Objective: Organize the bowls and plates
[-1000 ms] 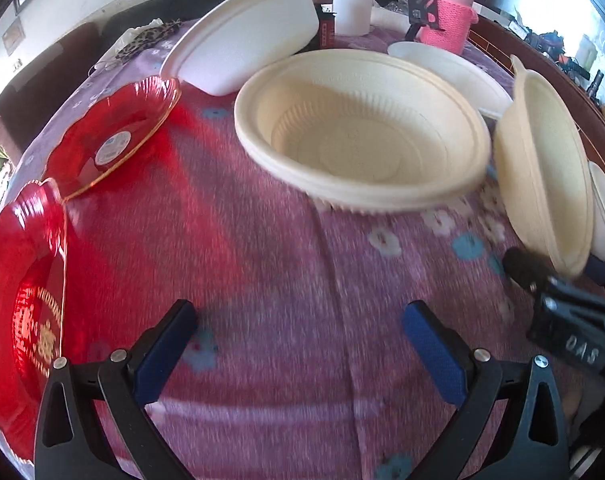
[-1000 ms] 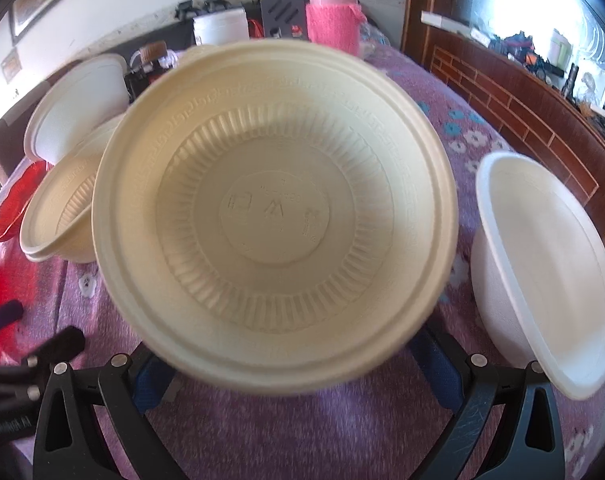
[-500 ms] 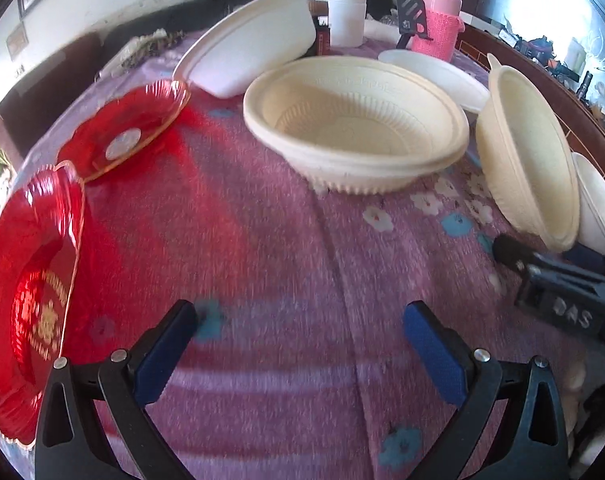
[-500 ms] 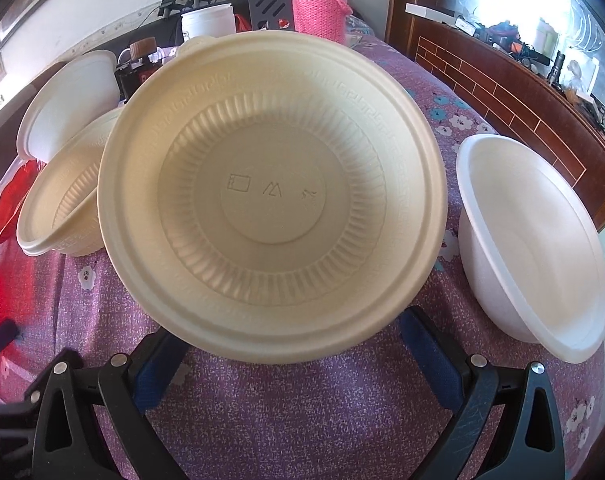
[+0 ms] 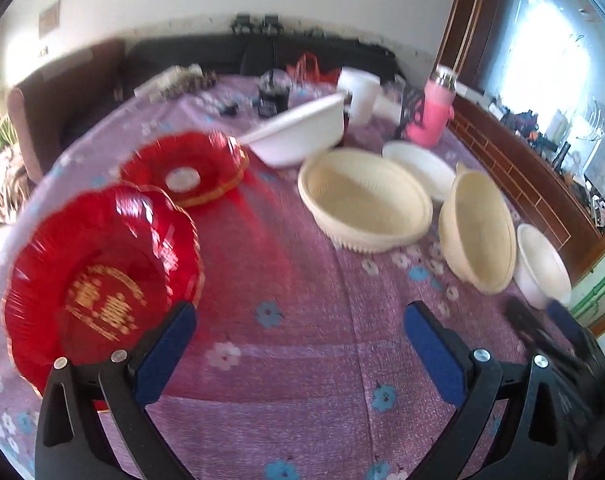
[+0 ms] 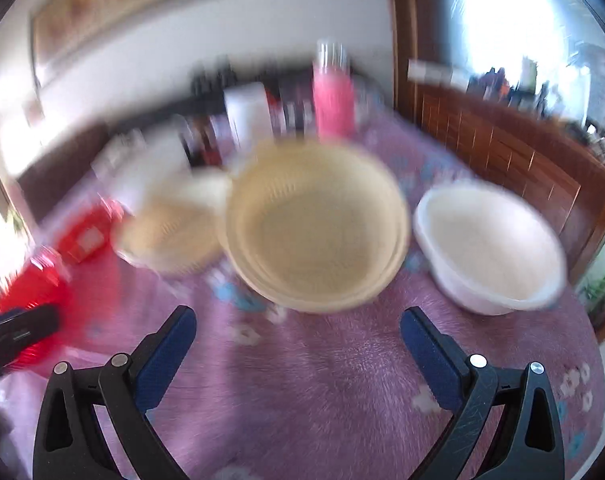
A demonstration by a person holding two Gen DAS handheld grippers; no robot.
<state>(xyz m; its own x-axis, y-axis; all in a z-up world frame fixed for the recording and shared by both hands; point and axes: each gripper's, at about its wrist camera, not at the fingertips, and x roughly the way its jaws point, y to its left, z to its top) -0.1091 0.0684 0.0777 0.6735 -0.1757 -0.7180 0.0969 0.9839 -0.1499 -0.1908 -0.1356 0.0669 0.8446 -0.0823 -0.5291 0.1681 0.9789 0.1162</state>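
In the left wrist view, the left gripper (image 5: 298, 348) stood wide open with nothing between its blue pads, held above the purple flowered tablecloth (image 5: 302, 340). A large red scalloped plate (image 5: 102, 276) lay near the table's left edge, partly behind the left finger. A smaller red plate (image 5: 184, 168) sat further in, just beyond it. A cream ribbed bowl (image 5: 364, 200) rested upright near the middle of the table. A second cream bowl (image 5: 476, 232) stood tilted on its side to the right of it. Beside that, toward the right edge, was a small white bowl (image 5: 542, 266). A white bowl (image 5: 298, 136) leaned tilted behind the red plates, and a shallow white bowl (image 5: 420, 168) lay behind the cream ones. A pink flask (image 5: 432, 116) and a white cup (image 5: 360, 94) stood at the far edge.

The right wrist view was heavily blurred. The right gripper (image 6: 298, 350) was also fully open and empty. Ahead of it stood the tilted cream bowl (image 6: 316, 224), with the white bowl (image 6: 488, 248) to its right and the other cream bowl (image 6: 174, 232) to its left.

The tilted cream bowl looked precarious: a nudge from either finger could roll it toward the right edge or into the small white bowl. The blur suggested fast movement, which could make a grasp on a thin rim slip or crush it.
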